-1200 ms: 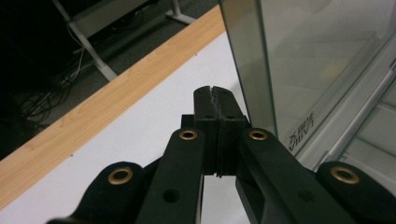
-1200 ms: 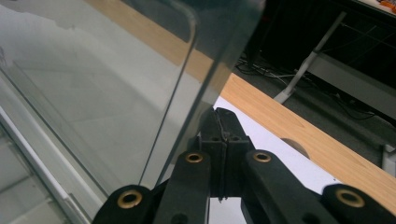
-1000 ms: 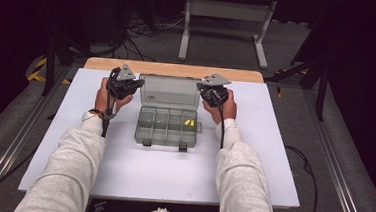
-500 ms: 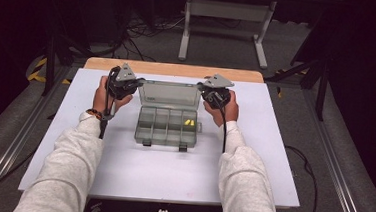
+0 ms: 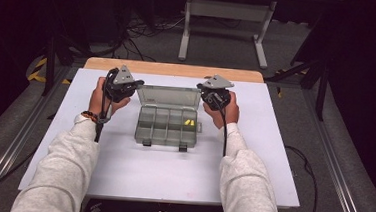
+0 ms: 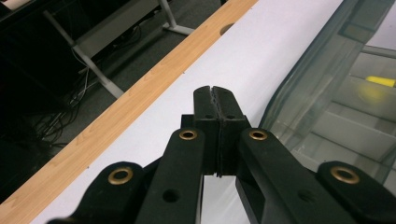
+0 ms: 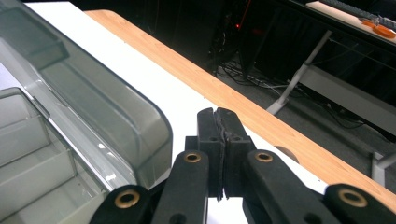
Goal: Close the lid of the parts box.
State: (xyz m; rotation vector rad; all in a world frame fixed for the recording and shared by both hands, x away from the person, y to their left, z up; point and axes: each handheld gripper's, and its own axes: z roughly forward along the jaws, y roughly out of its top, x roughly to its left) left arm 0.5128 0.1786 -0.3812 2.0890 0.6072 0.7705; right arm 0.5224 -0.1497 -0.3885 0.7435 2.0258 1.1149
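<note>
1. The clear compartment box point(image 5: 167, 119) sits open mid-surface point(image 5: 171, 175), long axis running left to right, lid point(image 5: 168, 96) tilted up at the far side.
2. Left tongs point(image 5: 127, 87) and right tongs point(image 5: 209, 93) flank the lid's two ends, about equally near; the box lies between them.
3. Both tongs are clenched on nothing.
4. A yellow piece point(image 5: 190, 122) lies in a right-hand far compartment; the other compartments look empty.

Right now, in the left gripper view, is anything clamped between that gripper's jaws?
No: the left gripper has its two black pads pressed together with nothing between them, beside the clear organizer box.
</note>
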